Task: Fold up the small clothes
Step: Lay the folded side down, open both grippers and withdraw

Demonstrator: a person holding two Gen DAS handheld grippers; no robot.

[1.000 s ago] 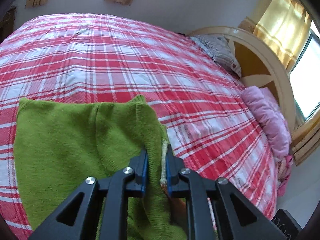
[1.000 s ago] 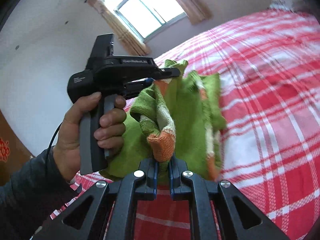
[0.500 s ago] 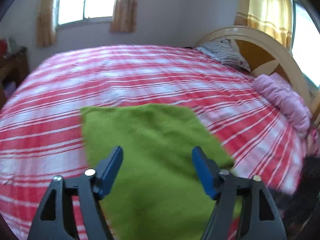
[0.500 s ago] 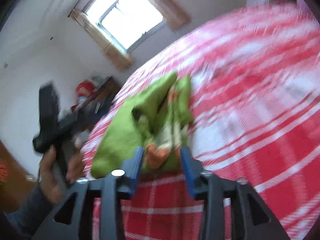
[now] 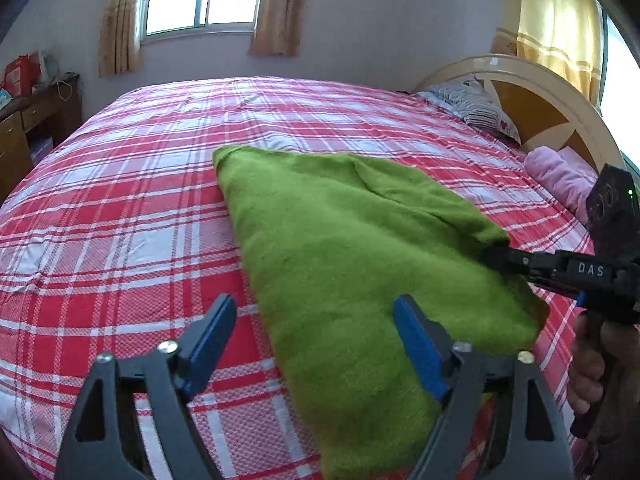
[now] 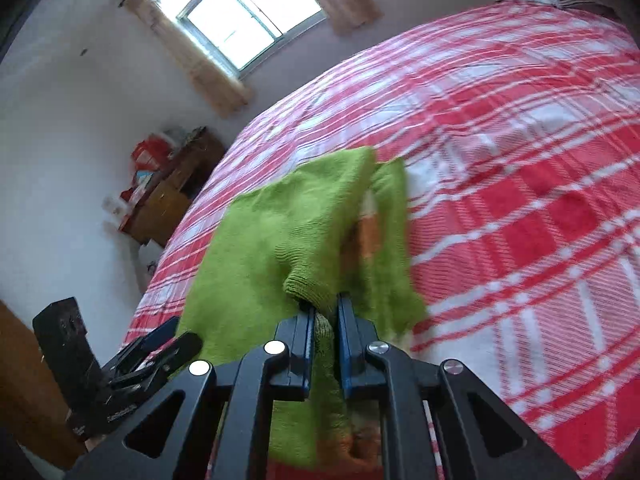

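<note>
The left gripper (image 5: 316, 344), black-framed with blue pads, has its jaws spread wide and holds nothing; its right blue pad (image 5: 416, 344) sits over the near part of the green knitted sweater (image 5: 352, 264), while the left pad hangs above the bare bedspread, and whether either touches the fabric cannot be told. The right gripper (image 6: 323, 336) is pinched tight on a ribbed green cuff or hem of the same sweater, the knit bunching up just ahead of its fingertips. In the left wrist view that gripper's black body comes in from the right, its tip at the sweater's right-hand edge. The sweater lies ahead of both grippers on the red-and-white plaid bedspread (image 5: 120, 216), folded over into a rough wedge with a soft, fuzzy surface; in the right wrist view an inner layer with orange and cream bands shows at the open side beyond the fingertips. Further off to the right are a cream arched wooden headboard (image 5: 560, 100), a striped pillow (image 5: 476, 108) and a pink bundle of cloth (image 5: 560, 176).
</note>
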